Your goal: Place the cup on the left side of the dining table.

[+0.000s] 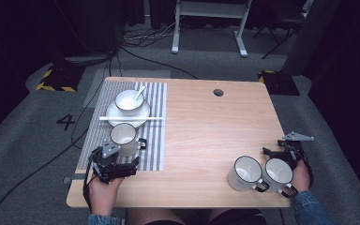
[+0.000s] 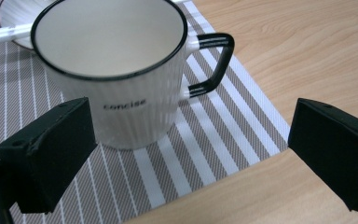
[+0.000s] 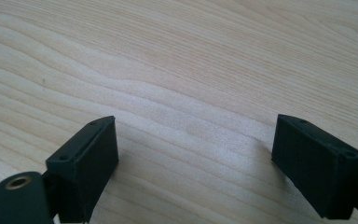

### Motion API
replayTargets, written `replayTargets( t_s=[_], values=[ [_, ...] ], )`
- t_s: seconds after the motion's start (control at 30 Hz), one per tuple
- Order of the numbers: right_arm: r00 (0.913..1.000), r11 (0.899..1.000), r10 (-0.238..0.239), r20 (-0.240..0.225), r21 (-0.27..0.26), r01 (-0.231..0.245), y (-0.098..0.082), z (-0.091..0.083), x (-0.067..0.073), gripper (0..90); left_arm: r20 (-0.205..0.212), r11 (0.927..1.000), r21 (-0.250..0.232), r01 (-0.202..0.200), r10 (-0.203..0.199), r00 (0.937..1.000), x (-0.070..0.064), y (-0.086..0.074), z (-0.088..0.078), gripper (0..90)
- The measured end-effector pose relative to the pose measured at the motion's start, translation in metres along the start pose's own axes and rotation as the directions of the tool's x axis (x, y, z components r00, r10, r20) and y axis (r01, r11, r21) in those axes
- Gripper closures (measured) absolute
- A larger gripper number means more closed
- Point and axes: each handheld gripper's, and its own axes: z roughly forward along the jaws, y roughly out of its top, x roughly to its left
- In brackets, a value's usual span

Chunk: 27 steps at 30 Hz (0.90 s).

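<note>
My left hand-held gripper (image 2: 186,154) stands released, jaws wide apart, just short of the white mug (image 2: 116,70) on the striped placemat (image 2: 214,154). In the left gripper view the mug sits upright, off toward my left jaw, its black handle (image 2: 212,63) pointing toward the bare wood. Nothing is held yet. Behind it, in the high view, a bowl (image 1: 129,101) with a spoon (image 1: 139,92) rests on a plate (image 1: 143,114), and a white rod (image 1: 131,118) lies across that plate close to the mug's far side.

My right hand-held gripper (image 3: 196,163) is also released, jaws spread over bare table (image 3: 177,70); in the high view it sits just beside two more mugs (image 1: 262,173) near the table's near right edge.

I judge the step in hand to be closing on the placemat mug. To do it well I should shift the left hand-held gripper sideways until the mug's body is centred between the jaws, then ease forward so the pads meet the ribbed wall low and level, clear of the handle. The glazed wall looks slick, so I'd clamp squarely, not on the rim. I'd also keep from nudging the mug back into the rod and plate.
</note>
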Motion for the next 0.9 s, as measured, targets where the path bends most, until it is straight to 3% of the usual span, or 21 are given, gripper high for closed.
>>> replayTargets(
  t_s=[0.13, 0.23, 0.33, 0.5, 0.77, 0.9],
  values=[
    [1.0000, 1.000, 0.001, 0.000, 0.000, -0.001, 0.000, 0.000, 0.000, 14.4, 0.003, 0.9999, -0.001, 0.017, -0.017, 0.9998, 0.005, -0.008, -0.009, 1.5],
    [1.0000, 1.000, 0.000, 0.000, 0.000, 0.000, 0.000, 0.000, 0.000, 14.4, 0.062, 0.9977, -0.040, 0.055, -0.053, 0.9967, 0.009, -0.016, -0.015, 1.7],
    [1.0000, 1.000, 0.000, 0.000, 0.000, 0.000, 0.000, 0.000, 0.000, 14.4, 0.068, 0.9985, -0.042, 0.035, -0.032, 0.9972, 0.010, -0.024, -0.019, 3.1],
    [1.0000, 1.000, 0.001, 0.000, 0.001, -0.001, 0.000, 0.000, 0.000, 14.4, 0.031, 0.9998, 0.017, 0.001, -0.001, 0.9995, 0.010, -0.035, -0.023, 3.7],
    [1.0000, 1.000, -0.001, 0.000, 0.000, 0.001, 0.000, 0.000, 0.000, 14.4, 0.018, 0.9975, 0.057, 0.042, -0.043, 0.9989, 0.019, -0.054, -0.024, 4.1],
    [1.0000, 1.000, -0.004, 0.000, 0.000, 0.004, 0.000, 0.000, -0.001, 14.4, 0.006, 0.9911, 0.132, 0.011, -0.012, 0.9999, 0.022, -0.063, -0.017, 4.2]
  ],
)
